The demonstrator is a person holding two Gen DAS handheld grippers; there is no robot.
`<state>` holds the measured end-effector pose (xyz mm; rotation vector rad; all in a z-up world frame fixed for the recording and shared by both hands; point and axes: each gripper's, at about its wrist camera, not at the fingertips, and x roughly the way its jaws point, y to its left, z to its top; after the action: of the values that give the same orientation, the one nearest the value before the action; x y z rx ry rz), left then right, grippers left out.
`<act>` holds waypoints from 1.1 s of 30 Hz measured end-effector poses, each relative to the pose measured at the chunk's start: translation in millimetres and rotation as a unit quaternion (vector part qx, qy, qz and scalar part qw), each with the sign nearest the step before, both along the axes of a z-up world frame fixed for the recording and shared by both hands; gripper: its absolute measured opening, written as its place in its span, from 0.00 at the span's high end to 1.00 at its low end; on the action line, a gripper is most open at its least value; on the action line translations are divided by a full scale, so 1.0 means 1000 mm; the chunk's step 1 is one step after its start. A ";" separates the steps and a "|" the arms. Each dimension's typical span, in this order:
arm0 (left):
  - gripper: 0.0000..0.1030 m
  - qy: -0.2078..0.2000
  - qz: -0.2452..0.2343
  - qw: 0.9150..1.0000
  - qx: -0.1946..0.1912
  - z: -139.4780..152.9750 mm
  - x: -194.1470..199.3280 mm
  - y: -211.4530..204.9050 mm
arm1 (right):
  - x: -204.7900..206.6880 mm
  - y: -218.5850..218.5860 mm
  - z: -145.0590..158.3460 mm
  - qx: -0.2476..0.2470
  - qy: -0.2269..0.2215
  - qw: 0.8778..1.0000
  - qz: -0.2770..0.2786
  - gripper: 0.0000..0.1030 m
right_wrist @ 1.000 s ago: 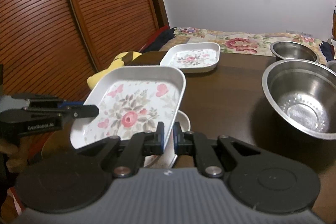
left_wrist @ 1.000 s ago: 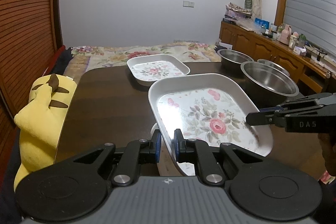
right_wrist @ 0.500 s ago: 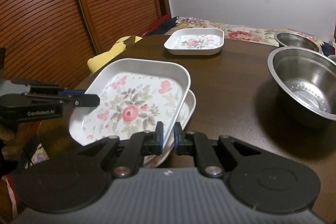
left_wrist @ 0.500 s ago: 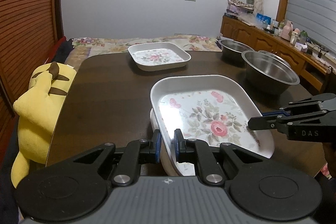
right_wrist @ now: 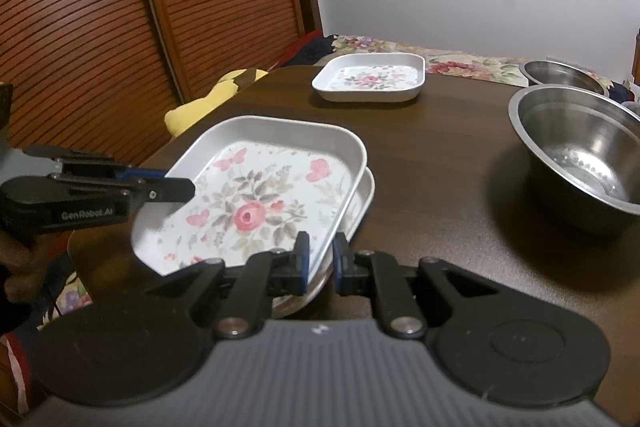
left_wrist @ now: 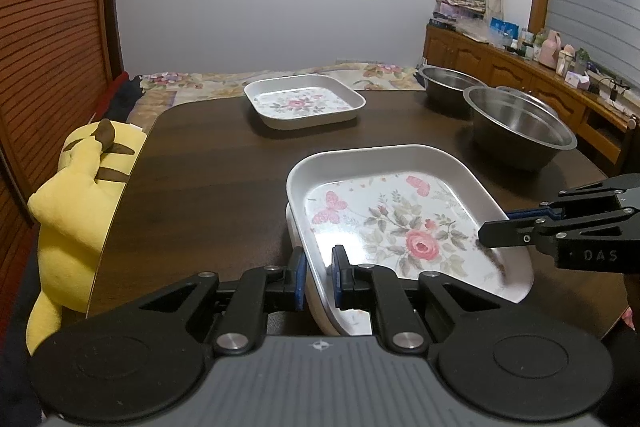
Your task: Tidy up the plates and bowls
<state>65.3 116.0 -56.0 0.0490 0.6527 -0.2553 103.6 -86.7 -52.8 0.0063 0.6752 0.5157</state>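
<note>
Plates first: a floral plate is pinched at opposite rims, the left gripper clamped on its near-left edge and the right gripper clamped on the edge just ahead of its own fingers, so both pairs of jaws are closed tight on the thin rim. It sits nested on a second plate, whose rim peeks out beneath it, close in front of both grippers. I judge this stacking step all but done, with release of both rims yet to come. Farther ahead across the dark table, well apart from the stack, a third floral plate lies alone and would need to join the pile. Ahead and right of the left gripper stand the steel bowls: a large bowl nearer, another bowl beyond it, not yet nested. Nothing blocks the way to the far plate. A yellow plush toy leans at the table's left edge, clear of the work.
</note>
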 end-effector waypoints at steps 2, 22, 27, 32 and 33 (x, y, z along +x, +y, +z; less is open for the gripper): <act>0.87 0.001 0.000 1.000 0.004 -0.001 0.000 -0.001 | 0.001 -0.001 0.000 0.003 0.001 1.000 -0.001 0.86; 0.87 0.000 0.010 1.000 0.012 -0.010 0.006 0.003 | 0.000 -0.001 -0.006 0.000 0.001 1.000 0.002 0.81; 0.87 -0.006 0.013 1.000 0.010 -0.009 0.006 0.002 | -0.002 -0.002 -0.005 0.005 -0.002 1.000 0.001 0.81; 0.87 -0.006 0.016 1.000 0.012 -0.009 0.009 0.003 | -0.002 -0.002 -0.003 0.007 -0.005 1.000 0.000 0.81; 0.87 -0.007 0.016 1.000 0.011 -0.009 0.009 0.003 | -0.001 -0.003 -0.002 0.007 -0.006 1.000 0.000 0.81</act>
<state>74.5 119.3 -64.5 0.0619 0.6426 -0.2165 102.2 -89.3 -54.8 0.0171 0.6591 0.5194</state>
